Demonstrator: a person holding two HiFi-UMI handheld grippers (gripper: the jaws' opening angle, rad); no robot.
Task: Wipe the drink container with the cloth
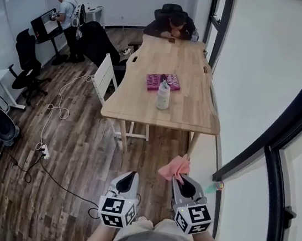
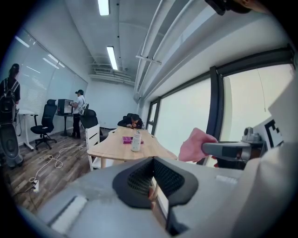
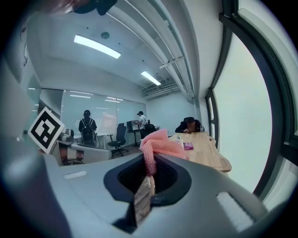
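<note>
We hold the cloth (image 1: 175, 168) in the right gripper (image 1: 180, 180). It is pink, with a knitted look. The jaws are closed on a narrow fold of it, and the crumpled rest bunches up and out past the tips, leaning a little to the gripper's left. The bottle (image 1: 164, 95) stands upright well ahead of the gripper and slightly to its left, far apart from the cloth. It is a pale, translucent cylinder with a light cap.

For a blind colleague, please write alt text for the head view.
The right gripper holds a pink cloth; the left gripper is shut and empty, above a wood floor. Ahead, a pale bottle stands on a wooden table.
</note>
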